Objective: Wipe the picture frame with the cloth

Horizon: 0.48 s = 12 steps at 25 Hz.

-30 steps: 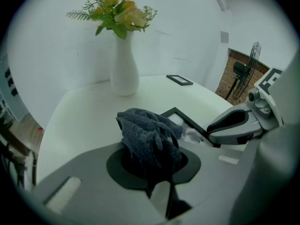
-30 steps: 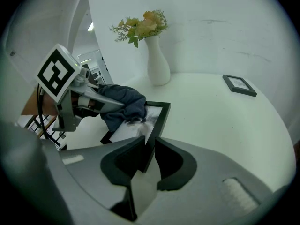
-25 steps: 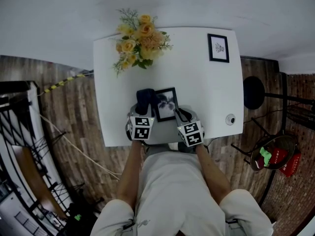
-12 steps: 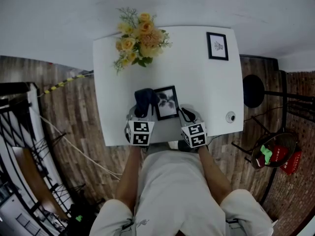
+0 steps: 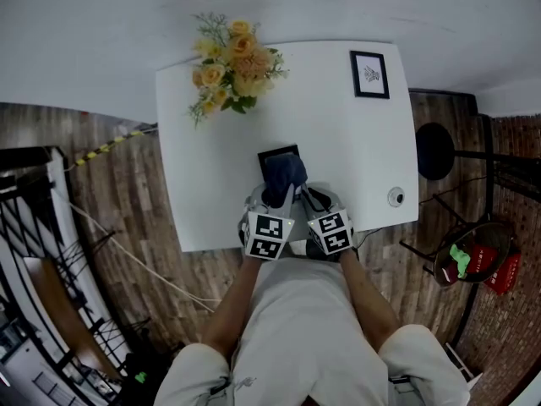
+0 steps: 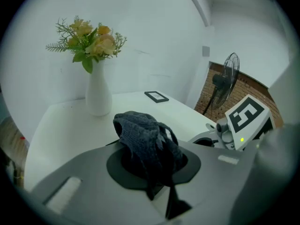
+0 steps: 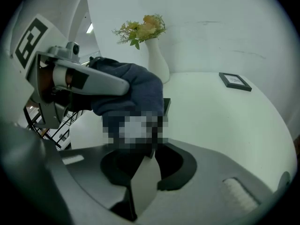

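Our left claw [image 5: 275,201] is clamped on the dark cloth [image 5: 284,173], which covers most of the picture frame [image 5: 272,153] near the front edge of the white counter [image 5: 211,184]. Our right claw [image 5: 312,200] is closed on the frame's near edge, just beside the cloth. 1 vase of yellow flowers [image 5: 230,62] and a 2nd small frame [image 5: 370,74] sit at the far side.

Right claw [image 7: 142,168] pinches the picture frame [image 7: 166,108] (blue cloth [image 7: 136,90] draped over it).
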Motion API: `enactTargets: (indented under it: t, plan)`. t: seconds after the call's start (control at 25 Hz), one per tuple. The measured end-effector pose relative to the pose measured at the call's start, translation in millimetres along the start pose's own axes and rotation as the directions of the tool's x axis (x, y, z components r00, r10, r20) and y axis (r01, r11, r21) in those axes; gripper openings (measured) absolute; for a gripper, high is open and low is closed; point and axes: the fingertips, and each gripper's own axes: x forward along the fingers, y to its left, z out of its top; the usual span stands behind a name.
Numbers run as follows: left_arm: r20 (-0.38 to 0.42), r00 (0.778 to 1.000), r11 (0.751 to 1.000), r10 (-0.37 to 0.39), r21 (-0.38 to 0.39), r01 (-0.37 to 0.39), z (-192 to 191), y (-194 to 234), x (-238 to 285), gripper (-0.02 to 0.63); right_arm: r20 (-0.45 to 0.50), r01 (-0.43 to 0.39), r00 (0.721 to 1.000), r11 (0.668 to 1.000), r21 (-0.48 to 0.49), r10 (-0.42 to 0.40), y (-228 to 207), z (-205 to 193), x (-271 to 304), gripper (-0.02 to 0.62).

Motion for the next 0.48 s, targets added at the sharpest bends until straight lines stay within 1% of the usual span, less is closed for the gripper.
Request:
enactTargets:
  t: [0.12, 0.24, 0.32, 0.48]
  plan:
    - [-0.006, 0.999, 0.999, -0.038, 0.009, 0.038, -1.1, -14.9, 7.5, 0.083, 0.001, -0.005, 1.0, 1.0, -0.003, 0.005, 1.5, -0.8, 0.9, 0.072]
    - [-0.029, 0.997, 0.998, -0.07, 0.004, 0.07, -8.9, -24.6, 18.9, 0.082, 0.003, -0.007, 1.0, 1.0, -0.001, 0.007, 1.5, -0.8, 0.4, 0.072]
    - [-0.053, 0.995, 0.997, -0.079, 0.007, 0.079, -16.5, -27.2, 27.2, 0.083, 0.001, -0.008, 1.0, 1.0, -0.002, 0.008, 2.0, -1.2, 0.2, 0.072]
    - [-0.11, 0.991, 0.995, -0.081, 0.041, 0.086, -29.0, -28.6, 42.6, 0.081, -0.001, -0.008, 1.0, 1.0, -0.008, 0.008, 1.7, -1.9, 0.5, 0.072]
